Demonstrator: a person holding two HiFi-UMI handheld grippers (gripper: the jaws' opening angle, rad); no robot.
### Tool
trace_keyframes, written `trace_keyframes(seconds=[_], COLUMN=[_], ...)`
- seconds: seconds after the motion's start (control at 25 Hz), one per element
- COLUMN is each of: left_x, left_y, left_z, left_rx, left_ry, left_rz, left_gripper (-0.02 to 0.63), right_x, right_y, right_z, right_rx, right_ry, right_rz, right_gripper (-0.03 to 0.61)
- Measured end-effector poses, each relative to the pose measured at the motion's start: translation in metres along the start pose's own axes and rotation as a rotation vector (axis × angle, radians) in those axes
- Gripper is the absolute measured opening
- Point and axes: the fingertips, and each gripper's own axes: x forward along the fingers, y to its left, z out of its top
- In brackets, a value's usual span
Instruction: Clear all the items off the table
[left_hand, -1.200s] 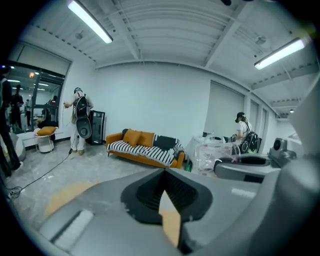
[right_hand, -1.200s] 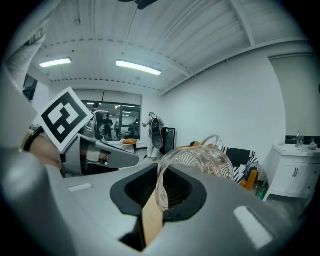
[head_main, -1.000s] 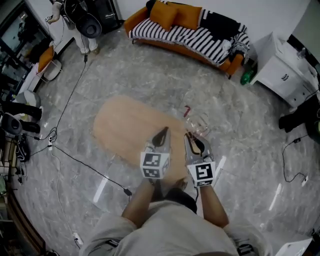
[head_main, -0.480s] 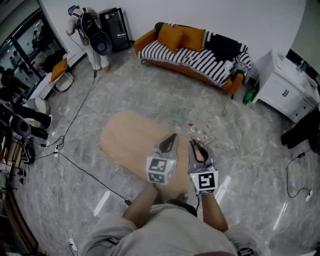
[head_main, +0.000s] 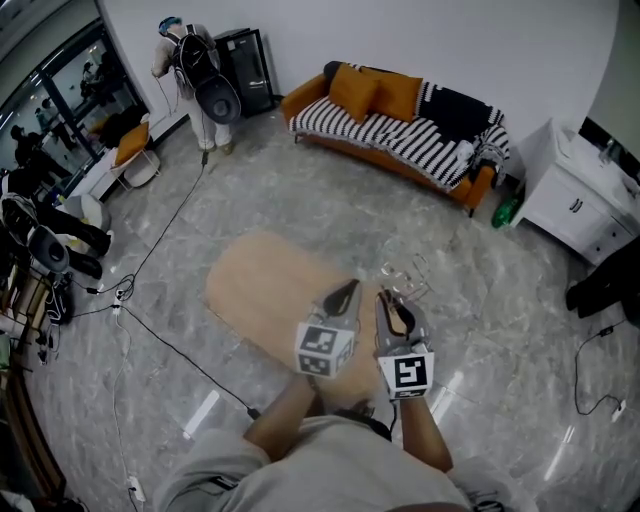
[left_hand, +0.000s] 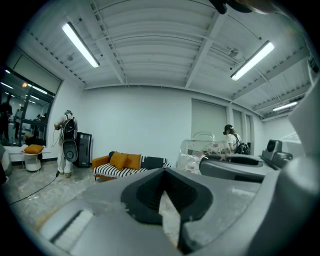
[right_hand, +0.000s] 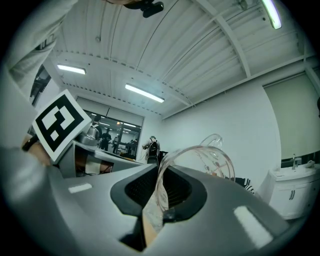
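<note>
Right gripper view is showing the right tool (right_hand: 159, 192) clenching the thin wall of a clear jug (right_hand: 202, 156), which is jutting forward past its tips, its length seemingly running along the jaws. It is looking light, rigid, slick and breakable, so pinching the rim gently seems wise. Left tool (left_hand: 162, 195) is hanging clenched and empty just beside.

Head view looks down, left gripper view forward; both show sofa (head_main: 400, 128).

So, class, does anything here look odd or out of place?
Only one thing: the clear container hangs in the air, pinched by its rim in the right tongs rather than standing on the wooden table. Nothing looks spilled or broken.
</note>
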Motion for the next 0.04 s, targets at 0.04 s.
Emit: trace_keyframes(seconds=[0.04], left_x=[-0.0008], left_y=[-0.0008], left_z=[-0.0006], left_rx=[0.001], left_ry=[0.001], left_rz=[-0.001], left_gripper=[0.02], right_x=[-0.0011], right_y=[0.0008], right_z=[-0.0009], right_rx=[-0.002], right_ry=[0.005], right_rz=[0.002], right_gripper=[0.041])
